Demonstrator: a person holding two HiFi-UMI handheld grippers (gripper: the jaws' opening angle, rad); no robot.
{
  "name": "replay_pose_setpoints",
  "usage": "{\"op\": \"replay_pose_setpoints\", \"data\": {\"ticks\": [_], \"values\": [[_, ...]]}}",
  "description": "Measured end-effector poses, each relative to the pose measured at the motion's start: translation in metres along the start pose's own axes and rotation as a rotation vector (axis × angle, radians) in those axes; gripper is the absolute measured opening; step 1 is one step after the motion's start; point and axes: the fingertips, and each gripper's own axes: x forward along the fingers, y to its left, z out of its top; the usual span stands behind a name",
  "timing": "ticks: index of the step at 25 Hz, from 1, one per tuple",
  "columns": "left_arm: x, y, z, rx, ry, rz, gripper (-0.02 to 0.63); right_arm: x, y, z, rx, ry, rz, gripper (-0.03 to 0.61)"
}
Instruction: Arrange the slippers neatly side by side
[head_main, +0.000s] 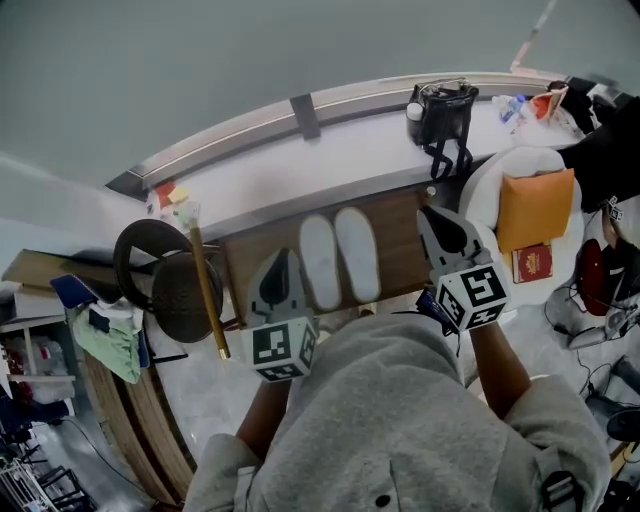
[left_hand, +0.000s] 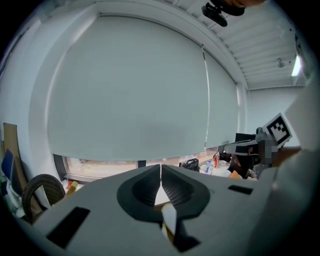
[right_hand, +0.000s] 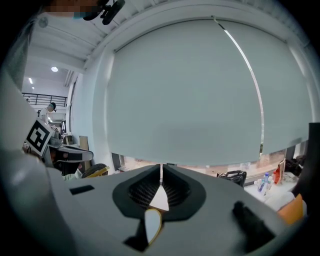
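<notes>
Two slippers (head_main: 357, 252) side by side on desk (head_main: 403, 250); my left gripper (left_hand: 160, 175) and right gripper (right_hand: 161, 174) pressed together, empty.

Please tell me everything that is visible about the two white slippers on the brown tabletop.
The left slipper and the right slipper are plain white, long ovals with rounded ends; their material is unclear. They lie flat and parallel, close side by side, on the brown tabletop. Only the tabletop seems to touch them; whether they touch each other is unclear.
</notes>
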Motion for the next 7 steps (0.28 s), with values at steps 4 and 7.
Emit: {"op": "replay_pose_setpoints", "data": {"ticks": [4,7], "values": [[0.0005,0.0003,-0.0002,-0.011,-0.003,-0.004,0.02,-0.0002,0.0042,-0.0028,-0.008,0.012,0.008,0.032],[0.0016,0.0009,-0.0011,-0.017,-0.004,-0.002,0.02,0.0001,0.0046,-0.0048,-0.013,0.017,0.009,0.032]]}}
